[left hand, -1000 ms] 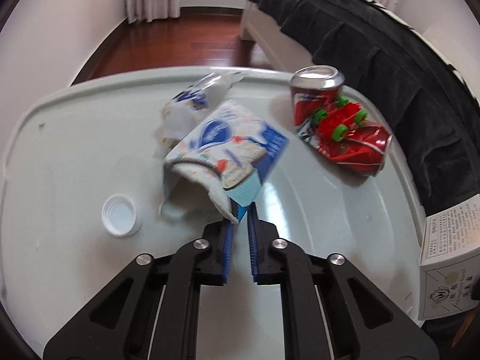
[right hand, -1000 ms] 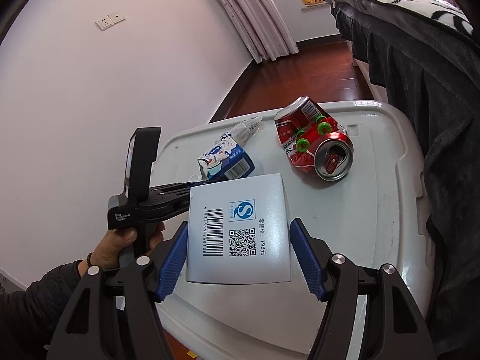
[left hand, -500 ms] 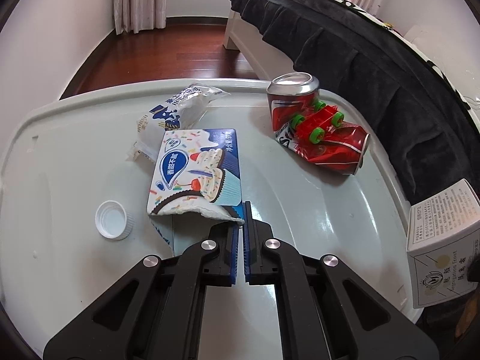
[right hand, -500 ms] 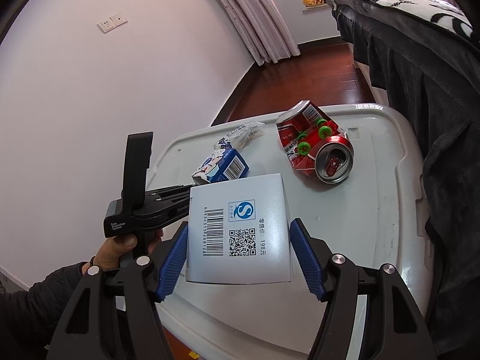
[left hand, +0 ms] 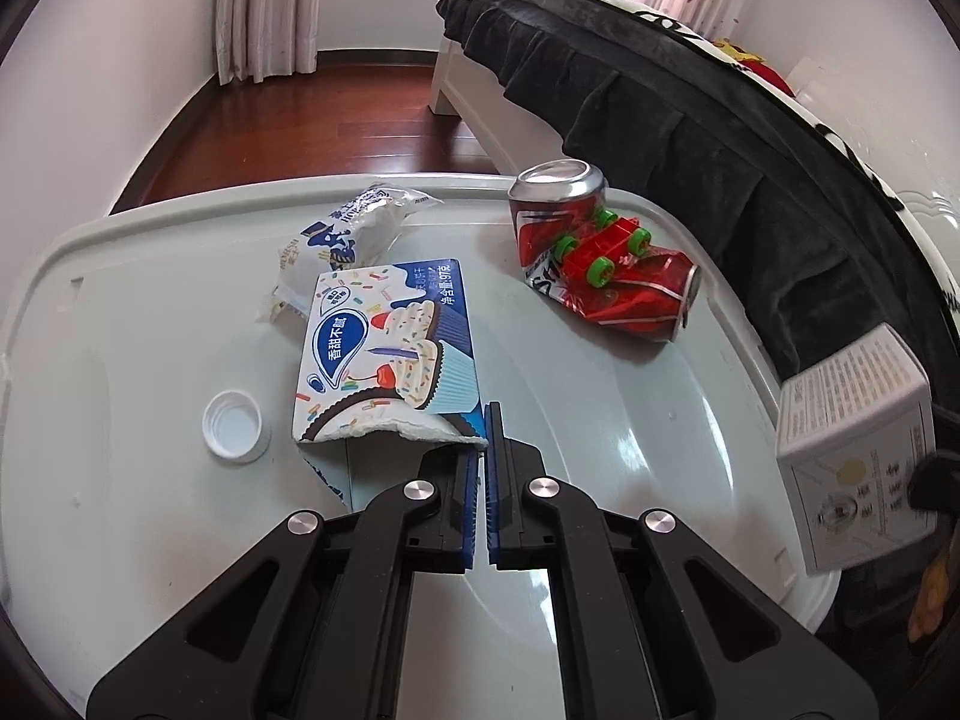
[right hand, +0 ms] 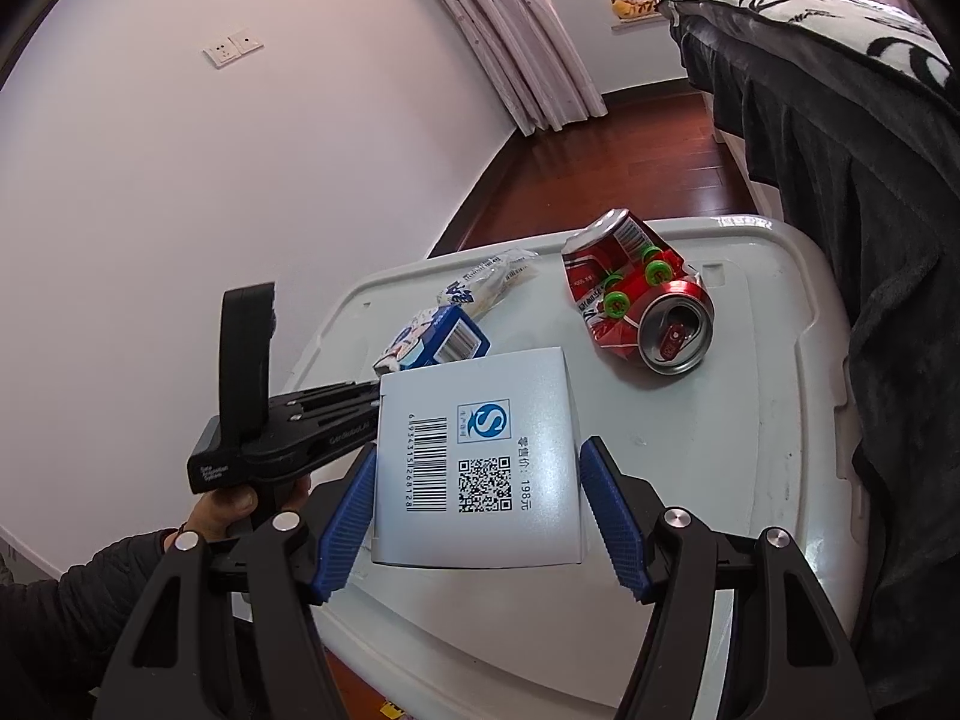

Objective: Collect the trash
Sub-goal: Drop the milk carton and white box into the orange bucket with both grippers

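My left gripper [left hand: 483,450] is pinched on the near corner of the cookie box [left hand: 390,354], whose long axis runs straight ahead toward the lid's [left hand: 630,420] far edge; my right gripper [right hand: 480,516] clamps the white carton [right hand: 480,456] over the near-right corner, bed [left hand: 720,120] alongside.

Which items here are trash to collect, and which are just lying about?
Trash:
- cookie box, pinched by left gripper
- white carton, held by right gripper
- crushed cans
- snack wrapper
- bottle cap

Lying about:
- toy car on the cans
- bed
- curtains
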Demonstrator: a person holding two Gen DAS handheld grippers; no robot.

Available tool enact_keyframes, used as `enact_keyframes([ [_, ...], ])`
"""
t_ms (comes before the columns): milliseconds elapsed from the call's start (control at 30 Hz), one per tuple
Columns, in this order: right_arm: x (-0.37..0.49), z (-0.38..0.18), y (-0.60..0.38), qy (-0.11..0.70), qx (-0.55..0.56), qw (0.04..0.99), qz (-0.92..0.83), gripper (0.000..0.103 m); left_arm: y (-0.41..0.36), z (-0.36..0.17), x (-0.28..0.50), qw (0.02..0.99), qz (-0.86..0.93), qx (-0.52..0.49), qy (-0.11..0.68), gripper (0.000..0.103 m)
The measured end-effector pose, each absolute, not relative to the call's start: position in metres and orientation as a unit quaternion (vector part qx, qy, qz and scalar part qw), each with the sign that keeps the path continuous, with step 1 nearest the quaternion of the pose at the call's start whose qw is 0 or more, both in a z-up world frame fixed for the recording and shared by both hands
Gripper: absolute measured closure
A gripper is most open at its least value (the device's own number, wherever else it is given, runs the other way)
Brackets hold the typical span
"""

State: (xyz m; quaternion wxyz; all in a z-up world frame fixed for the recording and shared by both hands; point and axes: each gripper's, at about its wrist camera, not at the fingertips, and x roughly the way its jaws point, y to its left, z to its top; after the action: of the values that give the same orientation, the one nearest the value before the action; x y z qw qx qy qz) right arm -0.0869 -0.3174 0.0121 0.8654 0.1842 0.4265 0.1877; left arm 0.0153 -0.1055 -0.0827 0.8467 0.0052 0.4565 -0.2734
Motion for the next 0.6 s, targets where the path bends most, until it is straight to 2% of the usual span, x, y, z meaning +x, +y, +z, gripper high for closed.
enact_keyframes([
  [200, -0.101, 0.022, -0.309, 0.418, 0.183, 0.867, 0.199, 0.037, -0.093, -0.065, -0.028, 0.844, -0.292, 0.025, 0.448, 0.102],
  [600, -0.211, 0.017, -0.252, 0.445, 0.189, 0.842, 0.237, 0.037, -0.031, -0.051, -0.193, 0.812, -0.323, 0.034, 0.486, 0.102],
])
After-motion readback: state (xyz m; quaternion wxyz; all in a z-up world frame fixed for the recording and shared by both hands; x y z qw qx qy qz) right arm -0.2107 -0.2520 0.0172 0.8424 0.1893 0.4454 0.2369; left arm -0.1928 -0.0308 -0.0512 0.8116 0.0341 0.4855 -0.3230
